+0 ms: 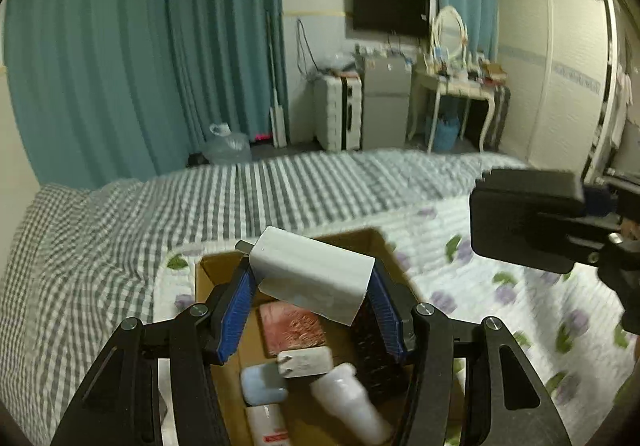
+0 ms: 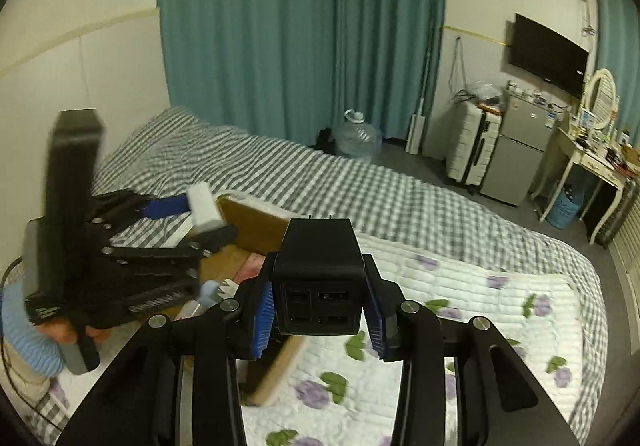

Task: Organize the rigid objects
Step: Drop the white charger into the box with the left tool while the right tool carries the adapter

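Left wrist view: left gripper (image 1: 312,282) grasps white charger (image 1: 312,270) above cardboard box (image 1: 224,266) of small items.

No text can be read anywhere — labels and print are all too blurred.

Each camera sits close behind its own hand-held gripper, angled downward over the bed (image 1: 280,186). The left view looks across the cardboard box (image 1: 224,326) toward the teal curtains (image 1: 140,46). The right view faces likewise. Both views share the bed, box, curtains and television (image 2: 548,54).
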The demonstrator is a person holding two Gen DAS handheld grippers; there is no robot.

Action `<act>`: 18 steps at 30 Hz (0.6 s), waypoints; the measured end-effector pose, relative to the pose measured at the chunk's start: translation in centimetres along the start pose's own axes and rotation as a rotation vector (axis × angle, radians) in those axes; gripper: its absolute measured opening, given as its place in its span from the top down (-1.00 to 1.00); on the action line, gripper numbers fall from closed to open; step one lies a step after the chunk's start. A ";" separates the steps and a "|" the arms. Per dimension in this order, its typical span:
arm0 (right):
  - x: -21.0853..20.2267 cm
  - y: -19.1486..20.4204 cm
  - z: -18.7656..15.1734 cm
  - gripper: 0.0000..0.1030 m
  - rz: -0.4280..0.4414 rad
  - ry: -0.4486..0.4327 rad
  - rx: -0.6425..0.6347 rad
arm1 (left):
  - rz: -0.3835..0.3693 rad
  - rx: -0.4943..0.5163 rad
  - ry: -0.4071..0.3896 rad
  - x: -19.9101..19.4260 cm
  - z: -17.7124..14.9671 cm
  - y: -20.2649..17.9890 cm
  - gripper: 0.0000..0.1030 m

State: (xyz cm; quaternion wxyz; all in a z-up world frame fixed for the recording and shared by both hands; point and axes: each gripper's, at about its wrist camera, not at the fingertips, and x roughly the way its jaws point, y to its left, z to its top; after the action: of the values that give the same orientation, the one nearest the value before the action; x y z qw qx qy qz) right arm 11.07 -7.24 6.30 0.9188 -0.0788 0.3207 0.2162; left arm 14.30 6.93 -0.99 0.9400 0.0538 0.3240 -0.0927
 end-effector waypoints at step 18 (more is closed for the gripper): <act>9.0 2.5 -1.3 0.26 0.005 0.123 0.013 | -0.022 -0.050 0.148 6.1 -2.8 3.6 -0.18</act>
State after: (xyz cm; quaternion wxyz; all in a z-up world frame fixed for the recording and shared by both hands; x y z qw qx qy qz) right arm 15.54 -2.28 -0.30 0.8972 -0.0854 0.3783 0.2110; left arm 18.08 10.03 -6.80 0.9134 0.0336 0.3953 -0.0908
